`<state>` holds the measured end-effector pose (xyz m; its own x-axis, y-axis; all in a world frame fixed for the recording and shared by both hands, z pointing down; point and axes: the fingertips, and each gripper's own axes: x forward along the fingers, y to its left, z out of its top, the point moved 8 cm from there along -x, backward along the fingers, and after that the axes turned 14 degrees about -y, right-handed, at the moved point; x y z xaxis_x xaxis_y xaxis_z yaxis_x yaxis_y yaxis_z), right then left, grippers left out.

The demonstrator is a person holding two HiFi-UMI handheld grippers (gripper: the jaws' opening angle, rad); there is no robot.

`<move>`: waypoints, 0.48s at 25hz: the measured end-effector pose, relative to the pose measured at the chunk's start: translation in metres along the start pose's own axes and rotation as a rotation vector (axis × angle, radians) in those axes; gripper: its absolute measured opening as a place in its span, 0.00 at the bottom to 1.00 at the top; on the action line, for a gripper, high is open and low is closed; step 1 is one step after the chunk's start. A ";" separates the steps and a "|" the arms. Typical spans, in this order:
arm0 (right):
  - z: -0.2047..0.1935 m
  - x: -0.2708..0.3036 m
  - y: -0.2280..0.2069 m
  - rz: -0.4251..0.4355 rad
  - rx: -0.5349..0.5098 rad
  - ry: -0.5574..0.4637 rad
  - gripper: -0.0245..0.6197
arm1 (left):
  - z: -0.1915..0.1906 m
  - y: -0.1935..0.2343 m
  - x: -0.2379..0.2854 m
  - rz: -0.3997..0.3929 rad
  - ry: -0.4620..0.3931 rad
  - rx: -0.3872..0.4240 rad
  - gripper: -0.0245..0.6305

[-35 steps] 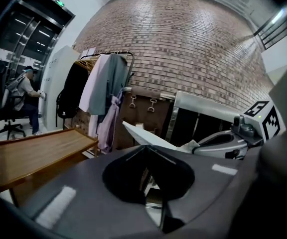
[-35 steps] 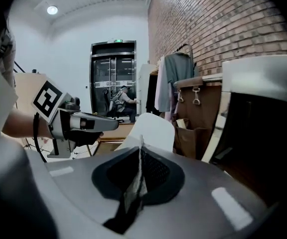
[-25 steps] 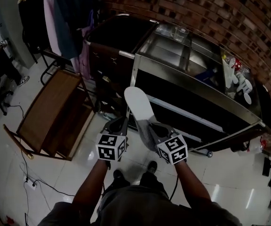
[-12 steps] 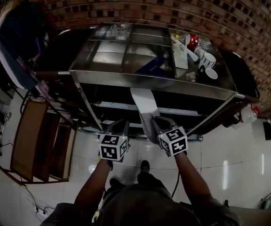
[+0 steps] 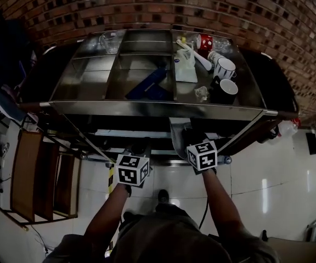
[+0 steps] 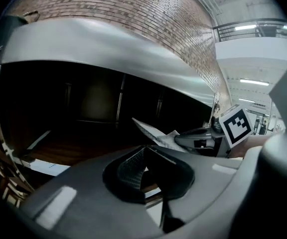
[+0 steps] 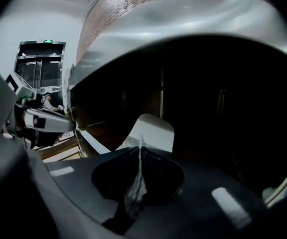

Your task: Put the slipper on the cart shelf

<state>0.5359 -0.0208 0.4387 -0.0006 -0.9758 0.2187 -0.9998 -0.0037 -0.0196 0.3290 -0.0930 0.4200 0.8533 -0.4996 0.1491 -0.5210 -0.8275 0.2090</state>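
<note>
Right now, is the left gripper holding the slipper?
No: the slipper is pinched in the right gripper, while the left gripper has its jaws together on nothing.

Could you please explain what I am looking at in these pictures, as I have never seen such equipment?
There is no robot here: a person holds a two-jaw gripper in each hand. One picture comes from a camera on the person's head, looking down at both arms and a steel cart by a brick wall. The other two come from cameras riding on each gripper, looking along its jaws. The cart's top tray holds two mugs, a bottle and other items. The right gripper is shut on a pale slipper, reaching under the cart's top. The left gripper is shut and empty.
</note>
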 end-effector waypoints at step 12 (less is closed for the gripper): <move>-0.025 0.045 -0.068 -0.131 0.049 -0.023 0.06 | -0.017 -0.019 0.060 -0.023 0.066 0.001 0.05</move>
<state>0.6034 -0.0591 0.4742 0.1307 -0.9709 0.2006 -0.9891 -0.1414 -0.0401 0.3896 -0.1025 0.4415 0.8619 -0.4626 0.2076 -0.5012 -0.8390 0.2119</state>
